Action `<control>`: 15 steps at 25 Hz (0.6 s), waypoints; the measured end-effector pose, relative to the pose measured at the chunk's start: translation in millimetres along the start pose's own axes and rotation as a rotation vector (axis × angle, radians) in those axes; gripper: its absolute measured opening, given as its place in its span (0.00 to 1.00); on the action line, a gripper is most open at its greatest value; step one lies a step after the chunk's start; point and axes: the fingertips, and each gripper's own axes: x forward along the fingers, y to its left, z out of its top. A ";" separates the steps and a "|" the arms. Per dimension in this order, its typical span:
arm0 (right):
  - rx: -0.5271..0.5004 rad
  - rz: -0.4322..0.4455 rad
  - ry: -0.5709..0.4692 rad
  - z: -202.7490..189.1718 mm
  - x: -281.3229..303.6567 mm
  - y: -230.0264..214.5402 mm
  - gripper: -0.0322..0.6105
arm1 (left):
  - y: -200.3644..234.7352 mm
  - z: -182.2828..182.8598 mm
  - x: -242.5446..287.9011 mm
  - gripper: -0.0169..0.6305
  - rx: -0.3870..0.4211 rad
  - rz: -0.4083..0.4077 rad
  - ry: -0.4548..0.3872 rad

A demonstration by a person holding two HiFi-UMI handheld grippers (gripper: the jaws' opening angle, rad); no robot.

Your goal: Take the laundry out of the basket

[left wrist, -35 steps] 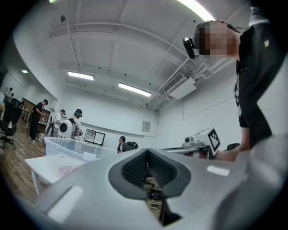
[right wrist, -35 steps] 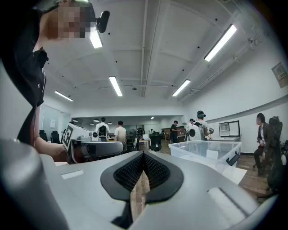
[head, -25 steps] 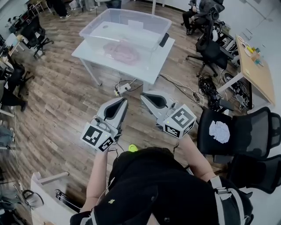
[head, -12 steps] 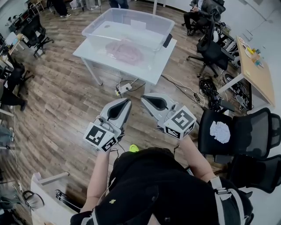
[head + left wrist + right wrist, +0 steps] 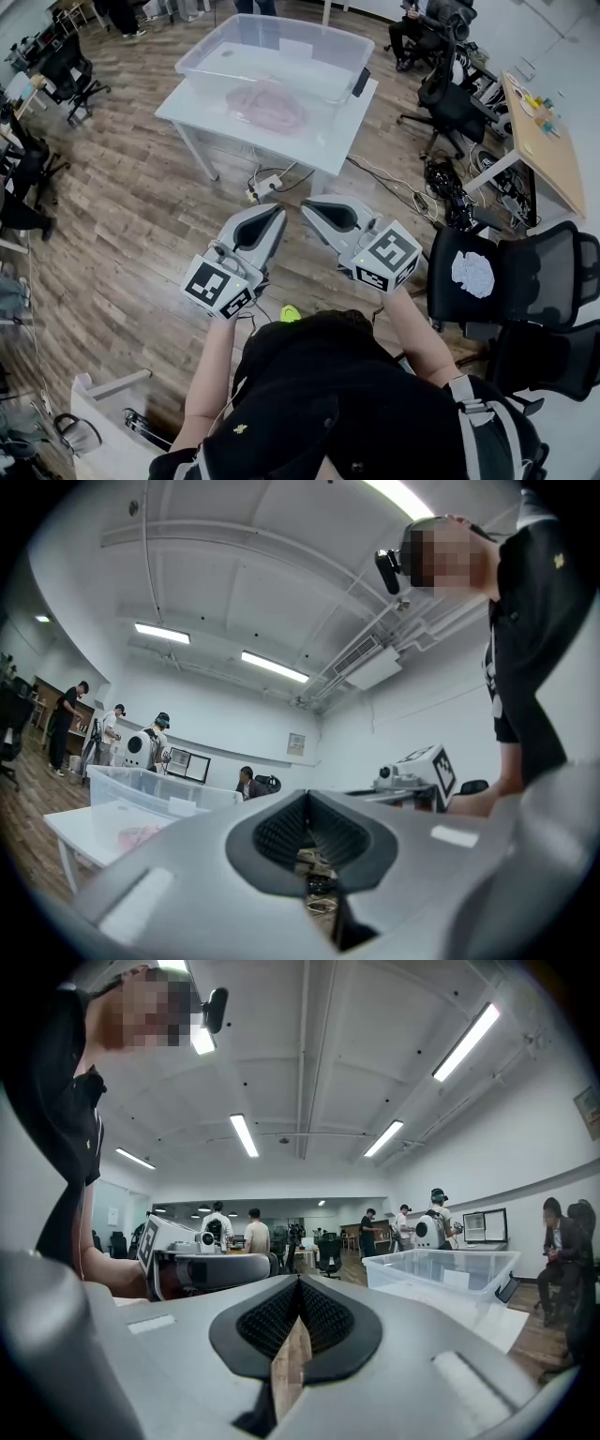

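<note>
A clear plastic basket (image 5: 272,58) stands on a white table (image 5: 323,145) well ahead of me, with pink laundry (image 5: 267,103) lying in its bottom. My left gripper (image 5: 279,208) and right gripper (image 5: 305,202) hang side by side over the wooden floor, short of the table, tips nearly touching. Both are shut with nothing between the jaws. In the left gripper view the basket (image 5: 150,785) and the pink laundry (image 5: 139,835) show at the left. The right gripper view has the basket (image 5: 441,1274) at the right.
A power strip with cables (image 5: 265,186) lies on the floor under the table's near edge. Black office chairs (image 5: 511,281) stand at the right, one with a white crumpled thing (image 5: 472,274) on its seat. A dark flat object (image 5: 360,82) leans at the basket's right end. People stand far off.
Both grippers have drifted slightly forward and up toward the table, still side by side. Their jaws stay shut.
</note>
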 end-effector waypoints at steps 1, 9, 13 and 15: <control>-0.004 -0.007 0.001 -0.9 1.8 0.4 0.05 | 1.7 -0.4 -1.5 0.04 0.001 -0.003 0.001; -0.020 -0.040 0.010 -4.4 14.5 3.4 0.05 | 11.0 2.9 -8.5 0.04 0.008 -0.014 -0.006; -0.018 -0.038 0.013 -2.1 20.8 1.5 0.05 | 16.7 4.5 -7.2 0.04 0.003 -0.014 -0.004; -0.019 -0.035 0.012 -1.8 24.0 -2.7 0.05 | 20.4 4.7 -3.4 0.04 0.005 -0.015 -0.002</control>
